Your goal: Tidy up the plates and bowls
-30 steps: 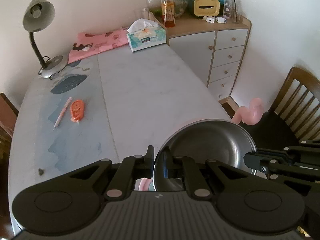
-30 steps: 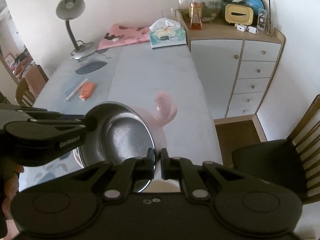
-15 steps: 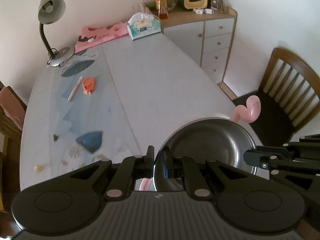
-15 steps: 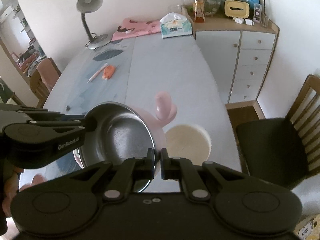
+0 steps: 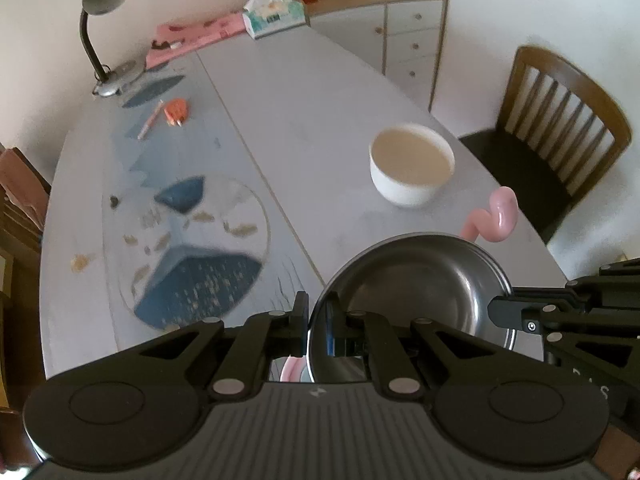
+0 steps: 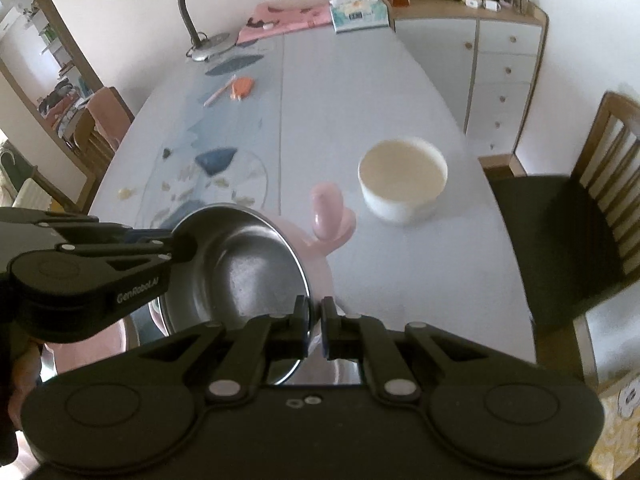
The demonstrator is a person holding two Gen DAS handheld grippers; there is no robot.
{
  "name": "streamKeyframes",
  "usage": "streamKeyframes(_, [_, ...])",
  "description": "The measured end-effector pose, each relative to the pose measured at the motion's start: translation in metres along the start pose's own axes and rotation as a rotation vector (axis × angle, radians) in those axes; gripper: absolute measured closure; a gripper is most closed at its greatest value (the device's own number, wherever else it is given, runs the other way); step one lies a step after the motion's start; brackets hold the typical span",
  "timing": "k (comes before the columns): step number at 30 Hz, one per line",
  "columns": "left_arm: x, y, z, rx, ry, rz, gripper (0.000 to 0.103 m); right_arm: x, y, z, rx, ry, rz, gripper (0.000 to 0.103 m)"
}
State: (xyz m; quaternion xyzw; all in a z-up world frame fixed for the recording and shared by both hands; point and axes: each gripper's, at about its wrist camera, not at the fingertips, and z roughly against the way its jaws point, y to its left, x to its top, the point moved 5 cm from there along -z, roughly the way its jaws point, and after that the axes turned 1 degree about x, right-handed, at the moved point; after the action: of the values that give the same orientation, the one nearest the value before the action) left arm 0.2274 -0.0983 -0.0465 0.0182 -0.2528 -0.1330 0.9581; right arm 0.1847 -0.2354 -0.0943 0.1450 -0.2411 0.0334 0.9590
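While I hold the shiny round steel bowl up over the near end of the pale grey oval table, my left gripper is pinched tight on its near rim and my right gripper is clamped on the opposite edge. Under the steel bowl sits a pink plastic piece with a curled flamingo-like neck. Beyond the steel bowl, just past that pink neck, a white ceramic bowl stands upright on the table, apart from everything I carry
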Motion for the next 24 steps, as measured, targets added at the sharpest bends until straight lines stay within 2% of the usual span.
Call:
streamKeyframes(12, [-0.042, -0.021, -0.021, -0.018, 0.08, -0.068, 0.095, -0.054, -0.007, -0.013, 0.008, 0.089, -0.089, 0.096])
streamKeyframes(24, [-0.05, -0.026, -0.052, -0.017, 0.146, -0.102, 0.095, -0.065, -0.014, -0.04, -0.007, 0.154, -0.123, 0.096])
